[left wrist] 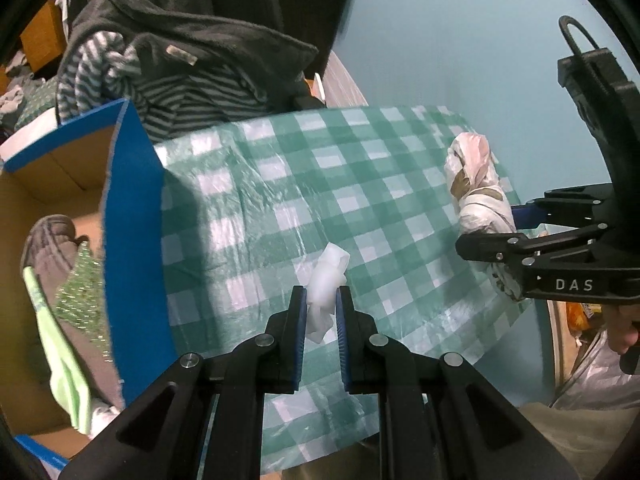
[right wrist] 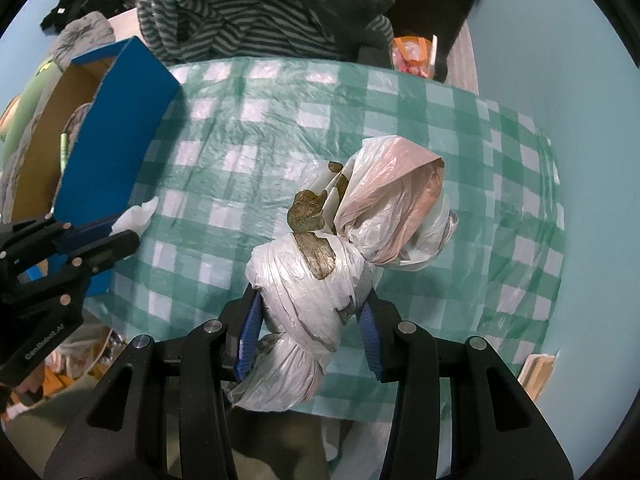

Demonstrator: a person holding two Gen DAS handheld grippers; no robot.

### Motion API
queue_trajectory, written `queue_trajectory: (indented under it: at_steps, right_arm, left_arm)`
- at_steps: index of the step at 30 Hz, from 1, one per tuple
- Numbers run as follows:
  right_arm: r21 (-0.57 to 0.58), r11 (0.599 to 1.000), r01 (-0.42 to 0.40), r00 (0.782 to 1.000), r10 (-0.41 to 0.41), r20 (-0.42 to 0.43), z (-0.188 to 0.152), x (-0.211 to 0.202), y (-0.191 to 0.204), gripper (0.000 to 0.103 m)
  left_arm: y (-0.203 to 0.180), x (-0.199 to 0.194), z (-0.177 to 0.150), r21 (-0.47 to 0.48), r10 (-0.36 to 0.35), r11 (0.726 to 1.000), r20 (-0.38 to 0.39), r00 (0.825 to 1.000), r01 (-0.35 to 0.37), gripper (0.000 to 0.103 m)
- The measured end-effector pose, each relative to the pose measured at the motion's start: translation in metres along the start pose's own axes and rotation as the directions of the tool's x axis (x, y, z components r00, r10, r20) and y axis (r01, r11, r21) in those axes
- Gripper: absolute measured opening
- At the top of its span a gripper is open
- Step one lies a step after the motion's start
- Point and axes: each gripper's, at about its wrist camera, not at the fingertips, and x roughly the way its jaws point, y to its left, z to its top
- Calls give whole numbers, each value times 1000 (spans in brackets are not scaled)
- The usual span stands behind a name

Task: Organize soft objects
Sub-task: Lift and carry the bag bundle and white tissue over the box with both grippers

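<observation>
Presently catalogued, places taken from the blue-sided box (right wrist: 108,136):

- Left gripper (left wrist: 322,312): clamped on a small white wad (left wrist: 326,280), close beside the box's blue wall and clear of the checked cloth (left wrist: 280,184), apparently for a short drop inside.
- Right gripper (right wrist: 308,320): pads pressed on a knotted plastic-bag bundle (right wrist: 320,268), well away from the box; gripped at its tied waist, likely so the loose pink end hangs free.
- Box: open-topped, already holding soft garments (left wrist: 60,300).
- Striped clothing (right wrist: 240,12): heaped behind the box.
</observation>
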Motion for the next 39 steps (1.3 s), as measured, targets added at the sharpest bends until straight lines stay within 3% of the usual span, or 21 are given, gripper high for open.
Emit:
queue_trajectory:
  at_steps: [19,39]
  right_arm:
    - [-108,994,-27,999,31,37,30,-30,57,43]
    - [-254,965,-66,994,86,68,77,-42,139,43]
  left_arm:
    - [37,-68,6,-80,86,994,76,993,-80,14]
    - [105,-104,-4,-203,156,971,124,980,-129,14]
